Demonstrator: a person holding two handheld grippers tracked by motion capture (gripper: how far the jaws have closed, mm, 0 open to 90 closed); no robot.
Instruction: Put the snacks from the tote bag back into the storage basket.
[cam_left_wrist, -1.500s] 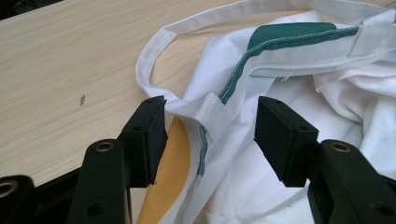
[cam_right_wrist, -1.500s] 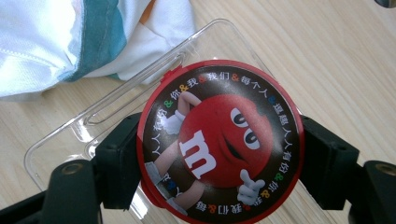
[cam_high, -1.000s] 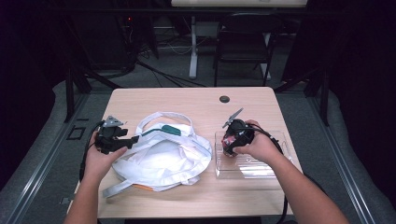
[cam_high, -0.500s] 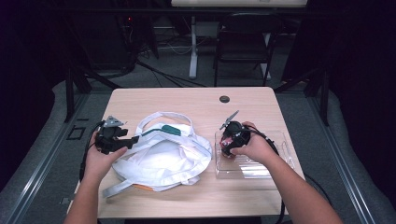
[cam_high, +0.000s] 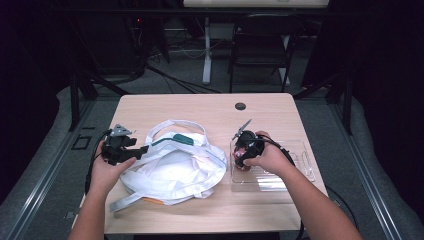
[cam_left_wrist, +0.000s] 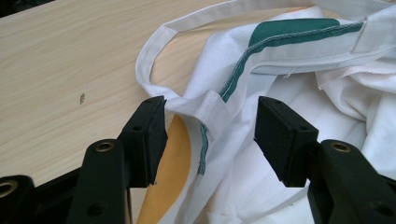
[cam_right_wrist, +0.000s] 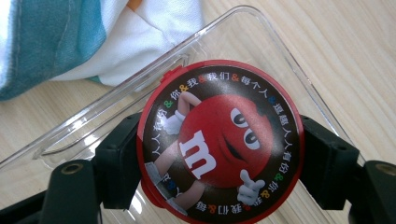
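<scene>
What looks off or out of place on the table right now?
Little stands out. The white cloth bag lies crumpled, one strap trailing toward the table's front edge. The round red candy tin sits squarely between the right gripper's jaws over the clear tray. No spill or damage.

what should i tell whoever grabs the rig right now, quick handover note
Left hand-held gripper: open, jaws either side of the white tote bag's rim by the green trim, where a strap joins; not yet clamped.
Right hand-held gripper: shut on the round red M&M's candy tin, held over the clear plastic tray at the table's right.
Done: tin is gripped.
Left, as it looks: probably clamp the bag's rim, lift it open, carry the tin across and drop it in. The bag lies flat and crumpled, so the mouth may need widening first.
</scene>
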